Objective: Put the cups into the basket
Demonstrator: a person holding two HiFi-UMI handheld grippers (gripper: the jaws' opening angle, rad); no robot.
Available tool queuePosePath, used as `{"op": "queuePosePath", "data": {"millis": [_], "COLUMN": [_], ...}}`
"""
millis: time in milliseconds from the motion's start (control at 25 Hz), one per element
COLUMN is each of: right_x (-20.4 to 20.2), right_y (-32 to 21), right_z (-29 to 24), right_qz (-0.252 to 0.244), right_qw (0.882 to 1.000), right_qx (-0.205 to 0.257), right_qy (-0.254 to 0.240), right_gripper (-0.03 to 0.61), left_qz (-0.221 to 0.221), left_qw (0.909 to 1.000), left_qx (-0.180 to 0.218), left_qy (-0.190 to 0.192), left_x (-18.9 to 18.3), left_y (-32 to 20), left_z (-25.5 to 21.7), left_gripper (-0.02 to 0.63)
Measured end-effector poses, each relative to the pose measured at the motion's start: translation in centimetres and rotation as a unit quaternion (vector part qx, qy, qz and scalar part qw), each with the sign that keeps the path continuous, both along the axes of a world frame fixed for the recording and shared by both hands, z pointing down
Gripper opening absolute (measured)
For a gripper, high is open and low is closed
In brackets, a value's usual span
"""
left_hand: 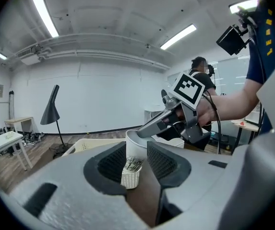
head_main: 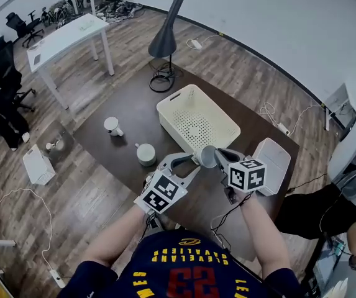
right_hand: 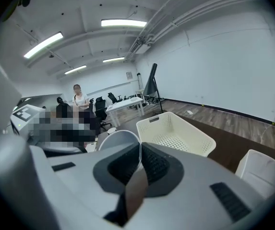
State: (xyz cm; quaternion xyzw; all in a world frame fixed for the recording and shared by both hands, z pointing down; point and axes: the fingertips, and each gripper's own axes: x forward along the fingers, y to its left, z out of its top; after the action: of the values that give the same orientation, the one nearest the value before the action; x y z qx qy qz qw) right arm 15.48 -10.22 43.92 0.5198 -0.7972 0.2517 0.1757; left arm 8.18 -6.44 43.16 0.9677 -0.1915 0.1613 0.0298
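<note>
A bare office or lab room: white walls, a wood-plank floor (head_main: 91, 197), strip lights (left_hand: 44, 14) on the ceiling, a white table (head_main: 66, 39), black office chairs (head_main: 16, 23), loose cables (head_main: 117, 8) by the wall, and a floor lamp (head_main: 165, 39).

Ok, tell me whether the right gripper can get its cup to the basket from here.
Probably yes. The right gripper is shut on the cup by its rim, and the open, empty basket lies just ahead with nothing between; the left gripper sits aside.
</note>
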Motion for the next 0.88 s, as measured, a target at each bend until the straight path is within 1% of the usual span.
{"op": "queuePosePath", "data": {"millis": [160,280,440,560,760,880], "right_x": [1.3,1.9,2.1,2.5,3.3,3.2], "right_y": [-2.3,-4.2,-6.5,-8.1,-11.3,-13.5], "right_z": [-1.3,-1.9,-1.6,-0.4,1.6,3.2], "right_qz": [-0.007,-0.012,-0.016,-0.008,0.022,0.034], "right_qw": [1.0,0.999,0.999,0.999,1.0,0.999], "right_qx": [0.021,0.036,0.039,0.028,0.006,-0.012], "right_qy": [-0.006,-0.001,0.014,0.017,0.007,0.016], "right_gripper": [0.025,0.025,0.025,0.025,0.025,0.025], "left_qz": [-0.045,-0.086,-0.128,-0.134,-0.123,-0.116], "left_qw": [0.9981,0.9934,0.987,0.9868,0.9891,0.9905], "left_qx": [0.038,0.062,0.072,0.066,0.056,0.043], "left_qy": [-0.02,-0.045,-0.065,-0.063,-0.058,-0.06], "left_x": [0.5,0.5,0.0,-0.2,-1.0,-1.6], "left_y": [-3.5,-6.6,-9.9,-11.9,-15.3,-17.7], "left_z": [-1.9,-2.3,-2.0,-1.3,0.5,2.2], "left_gripper": [0.123,0.123,0.121,0.121,0.123,0.123]}}
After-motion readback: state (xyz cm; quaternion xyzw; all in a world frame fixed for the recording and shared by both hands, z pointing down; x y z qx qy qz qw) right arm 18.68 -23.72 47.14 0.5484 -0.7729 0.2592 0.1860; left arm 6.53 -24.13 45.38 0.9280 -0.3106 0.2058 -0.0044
